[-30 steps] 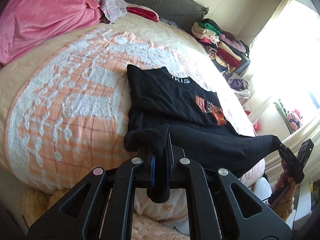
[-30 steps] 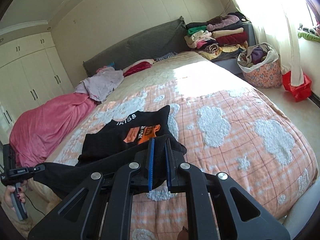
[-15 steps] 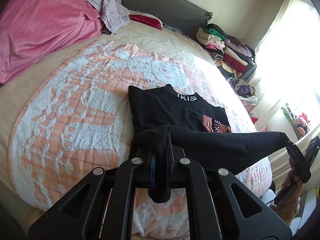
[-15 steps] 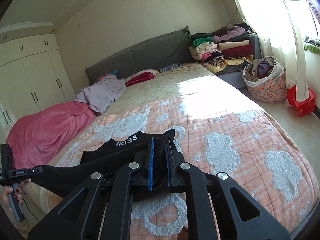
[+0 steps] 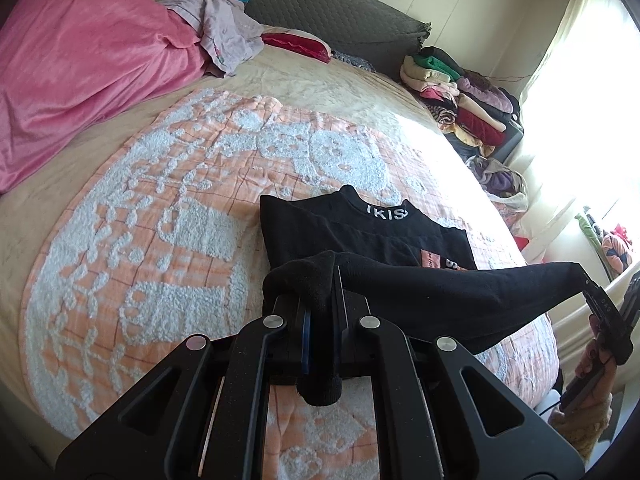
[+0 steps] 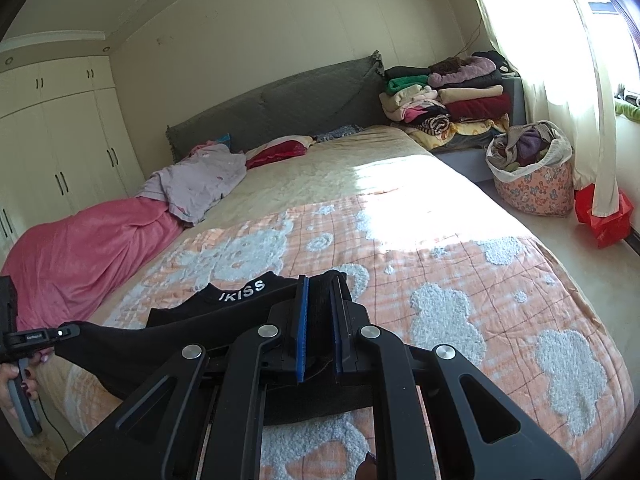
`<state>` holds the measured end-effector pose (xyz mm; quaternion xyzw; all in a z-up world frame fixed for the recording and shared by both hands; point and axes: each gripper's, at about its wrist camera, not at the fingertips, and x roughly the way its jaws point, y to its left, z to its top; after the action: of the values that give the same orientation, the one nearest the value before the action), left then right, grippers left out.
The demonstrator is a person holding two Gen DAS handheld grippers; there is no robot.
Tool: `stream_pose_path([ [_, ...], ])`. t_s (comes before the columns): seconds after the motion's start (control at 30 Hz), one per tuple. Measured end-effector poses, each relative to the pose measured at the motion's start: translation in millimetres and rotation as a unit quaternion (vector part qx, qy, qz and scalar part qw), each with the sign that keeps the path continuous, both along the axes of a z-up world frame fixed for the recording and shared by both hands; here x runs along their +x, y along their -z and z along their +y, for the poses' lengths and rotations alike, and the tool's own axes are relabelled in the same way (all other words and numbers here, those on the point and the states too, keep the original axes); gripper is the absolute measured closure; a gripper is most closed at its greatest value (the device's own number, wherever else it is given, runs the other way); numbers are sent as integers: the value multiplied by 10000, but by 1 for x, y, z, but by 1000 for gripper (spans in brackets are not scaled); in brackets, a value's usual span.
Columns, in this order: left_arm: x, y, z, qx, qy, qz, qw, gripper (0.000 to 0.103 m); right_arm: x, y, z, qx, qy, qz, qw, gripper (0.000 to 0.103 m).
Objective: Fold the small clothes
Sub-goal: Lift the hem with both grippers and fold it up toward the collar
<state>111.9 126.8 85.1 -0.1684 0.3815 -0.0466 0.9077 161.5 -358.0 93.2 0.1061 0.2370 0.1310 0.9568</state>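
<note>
With each hand-held gripper (image 5: 320, 344) (image 6: 320, 332) clamped on a bottom corner of the black shirt (image 5: 360, 236), keep the edge tight and lay it just past the collar (image 5: 386, 213) ahead.

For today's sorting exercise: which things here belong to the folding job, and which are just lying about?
In the job: black top, left gripper, right gripper.

Lying about: pink blanket, stacked clothes, laundry basket, wardrobe.

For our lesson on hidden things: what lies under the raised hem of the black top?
Under the raised hem, held by the left claw and right claw, lies the rest of the black top on the orange blanket. Most of its orange print is covered.
</note>
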Motion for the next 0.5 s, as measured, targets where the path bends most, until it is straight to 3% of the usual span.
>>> stream_pose_path([
  [0.5,47,24,1,241,-144,203,9994,101,55,26,11,-97,176,457,9988,94],
])
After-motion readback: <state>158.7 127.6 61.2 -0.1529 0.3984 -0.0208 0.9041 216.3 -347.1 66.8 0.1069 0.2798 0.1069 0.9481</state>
